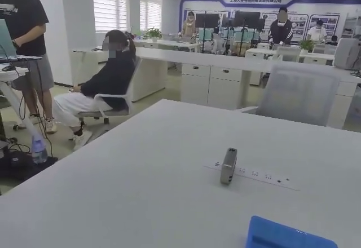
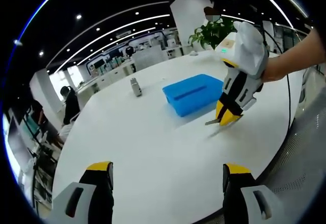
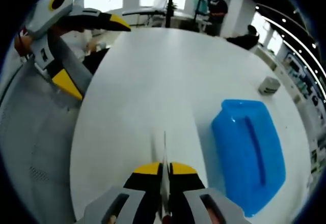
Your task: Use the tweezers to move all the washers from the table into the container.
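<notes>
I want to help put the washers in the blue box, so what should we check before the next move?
1. Right gripper fingers shut on the thin metal tweezers: ok.
2. Left gripper fingers open, holding nothing: ok.
3. Blue plastic container on the white table, beside the tweezers: ok.
4. Container's top open for washers: cannot tell.
5. Washers spotted on the table: cannot tell, too small to make out.
6. Small grey block standing apart from the container: ok.
</notes>
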A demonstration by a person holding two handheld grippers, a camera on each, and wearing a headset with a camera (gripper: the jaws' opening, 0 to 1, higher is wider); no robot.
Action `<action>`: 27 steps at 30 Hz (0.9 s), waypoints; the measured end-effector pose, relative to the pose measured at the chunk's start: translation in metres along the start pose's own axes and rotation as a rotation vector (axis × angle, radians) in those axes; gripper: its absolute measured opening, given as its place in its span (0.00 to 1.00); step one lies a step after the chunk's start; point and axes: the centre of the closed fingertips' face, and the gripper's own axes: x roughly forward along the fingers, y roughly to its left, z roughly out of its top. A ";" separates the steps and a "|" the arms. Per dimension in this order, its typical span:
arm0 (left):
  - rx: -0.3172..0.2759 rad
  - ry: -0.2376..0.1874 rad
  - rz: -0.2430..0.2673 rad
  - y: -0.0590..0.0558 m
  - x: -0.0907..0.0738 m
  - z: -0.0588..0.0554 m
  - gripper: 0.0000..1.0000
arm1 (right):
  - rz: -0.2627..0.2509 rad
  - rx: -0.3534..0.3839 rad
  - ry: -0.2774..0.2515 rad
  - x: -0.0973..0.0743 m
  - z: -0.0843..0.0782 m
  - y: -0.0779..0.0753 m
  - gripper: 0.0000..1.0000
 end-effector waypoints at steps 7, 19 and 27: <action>0.003 0.009 0.002 0.000 0.001 -0.002 0.91 | 0.008 -0.015 0.009 0.002 0.000 0.002 0.01; -0.004 0.004 0.001 0.000 0.001 -0.001 0.91 | -0.060 0.106 -0.100 -0.028 0.018 0.007 0.10; -0.009 0.006 -0.030 -0.005 0.001 -0.001 0.91 | -0.206 0.402 -0.245 -0.088 0.003 0.024 0.28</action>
